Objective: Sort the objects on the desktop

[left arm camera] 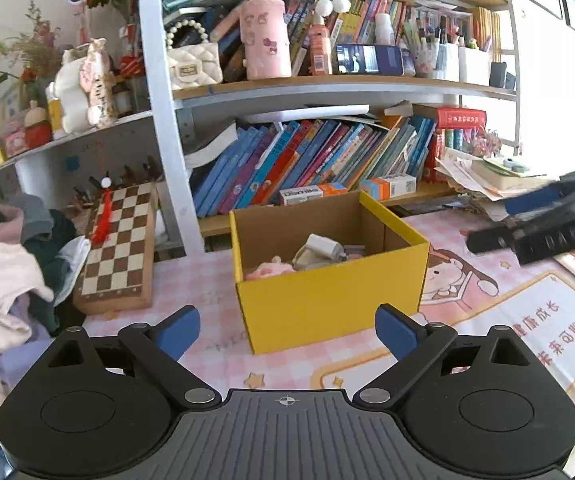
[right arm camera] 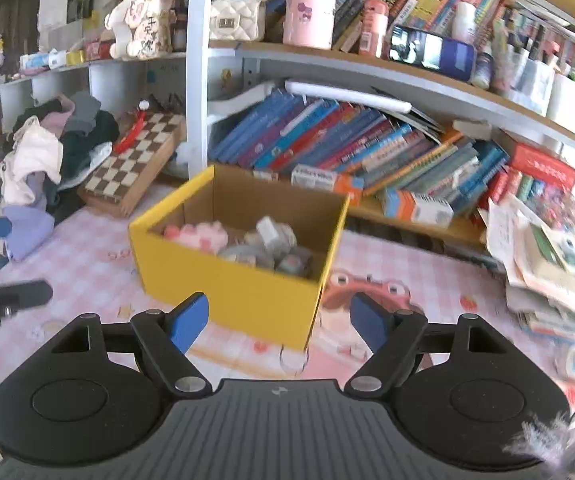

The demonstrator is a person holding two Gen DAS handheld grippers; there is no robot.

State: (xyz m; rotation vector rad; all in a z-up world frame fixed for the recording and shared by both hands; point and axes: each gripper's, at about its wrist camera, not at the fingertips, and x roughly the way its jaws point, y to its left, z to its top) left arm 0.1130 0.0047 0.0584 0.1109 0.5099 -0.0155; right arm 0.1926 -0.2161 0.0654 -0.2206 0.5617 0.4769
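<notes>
A yellow cardboard box stands open on the pink desk mat; it also shows in the right wrist view. Inside lie a pink plush toy, a white charger-like item and other small objects; the right wrist view shows the plush and grey-white items. My left gripper is open and empty, just in front of the box. My right gripper is open and empty, in front of the box's near corner. The right gripper also appears at the left wrist view's right edge.
A chessboard box leans at the left beside a pile of clothes. Bookshelves with leaning books stand behind the box. A stack of papers and books sits at the right. Fluffy item with a ring lies near right.
</notes>
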